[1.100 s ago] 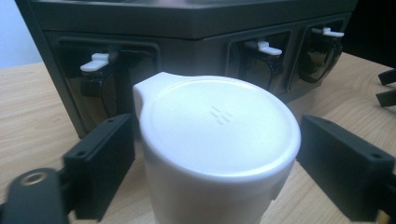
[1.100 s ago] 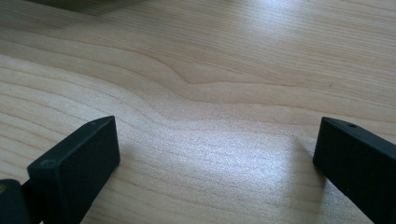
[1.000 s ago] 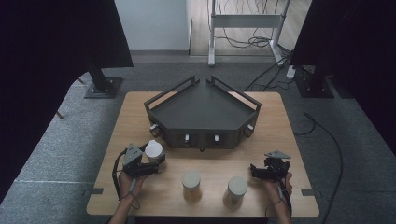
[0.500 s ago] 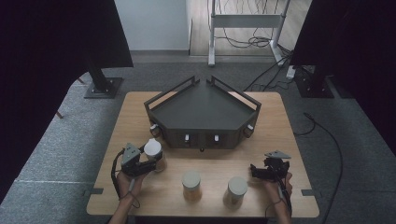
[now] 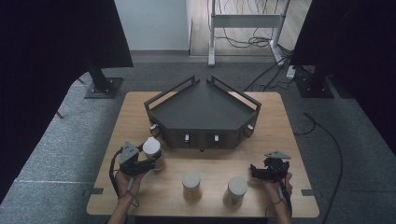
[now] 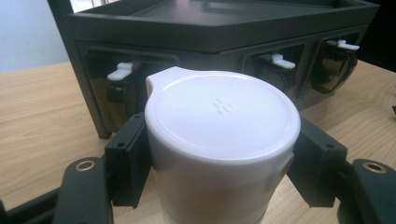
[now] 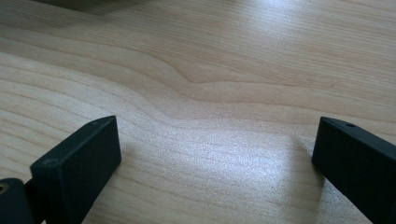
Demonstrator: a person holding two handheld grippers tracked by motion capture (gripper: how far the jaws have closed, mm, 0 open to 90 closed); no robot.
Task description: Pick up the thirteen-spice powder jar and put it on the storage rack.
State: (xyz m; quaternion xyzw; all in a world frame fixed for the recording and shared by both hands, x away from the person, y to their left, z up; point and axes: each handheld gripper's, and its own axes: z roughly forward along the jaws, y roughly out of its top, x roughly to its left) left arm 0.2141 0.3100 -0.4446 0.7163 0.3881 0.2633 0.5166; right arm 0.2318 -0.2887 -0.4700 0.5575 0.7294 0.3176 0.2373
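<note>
The left tool [image 5: 150, 163] has its two black jaws clamped on the sides of a round white-lidded jar [image 6: 222, 140], which it holds at the near left of the light wooden table [image 5: 135, 112], just in front of the left corner of the dark angular tray-topped box [image 5: 201, 114] with small white levers along its front. Further right, two more pale-lidded jars [image 5: 191, 185] [image 5: 235, 191] stand side by side near the table's near edge. At the near right the right tool [image 5: 254, 171] rests with its jaws spread wide over bare wood, gripping nothing.
</note>
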